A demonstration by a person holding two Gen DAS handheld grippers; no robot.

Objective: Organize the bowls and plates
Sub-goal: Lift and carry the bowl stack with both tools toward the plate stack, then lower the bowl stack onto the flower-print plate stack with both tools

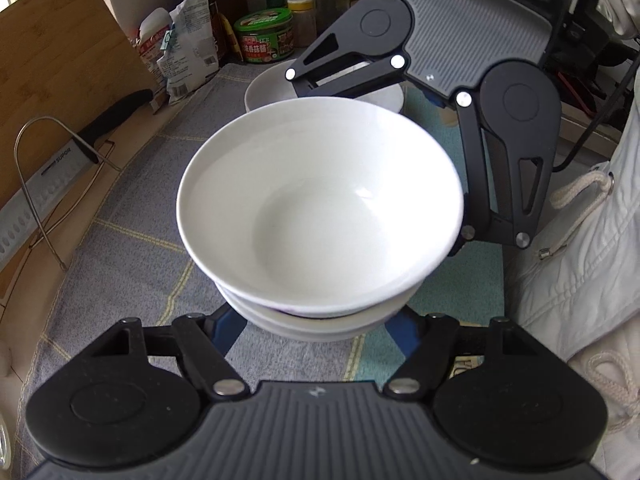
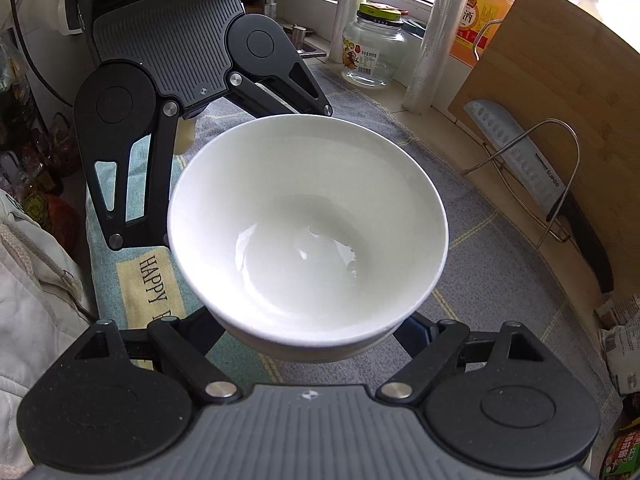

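Bowl stack: white bowls (image 1: pixel 320 208) are nested one in another, in the middle of both frames; in the left wrist view at least three rims show, one above another. The top bowl sits a little tilted.
Place of the stack: on the grey checked cloth (image 1: pixel 132 216) which covers the counter.
Left hand-held gripper (image 1: pixel 316 320): at the bottom of the left wrist view, its two fingers are spread on both sides of the lower bowls. The tips are hidden under the stack, so I cannot tell if they press the bowls.
Right hand-held gripper (image 2: pixel 316 328): at the bottom of the right wrist view, the fingers are also spread around the base of the stack, with tips hidden. If they grip or not, I cannot tell.
Facing: each hand-held gripper appears in the upper part of the other's frame, so they come to the stack from opposite sides.
Plate: a white plate (image 1: pixel 264 88) lies on the cloth behind the stack, upper middle of the left wrist view, partly covered by the other gripper.
Left side of the left wrist view: a wooden cutting board (image 1: pixel 60 64) leans there, and a knife (image 1: pixel 52 188) rests in a wire rack (image 1: pixel 28 148).
Upper part of the right wrist view: a glass jar (image 2: pixel 374 50) stands near the window.
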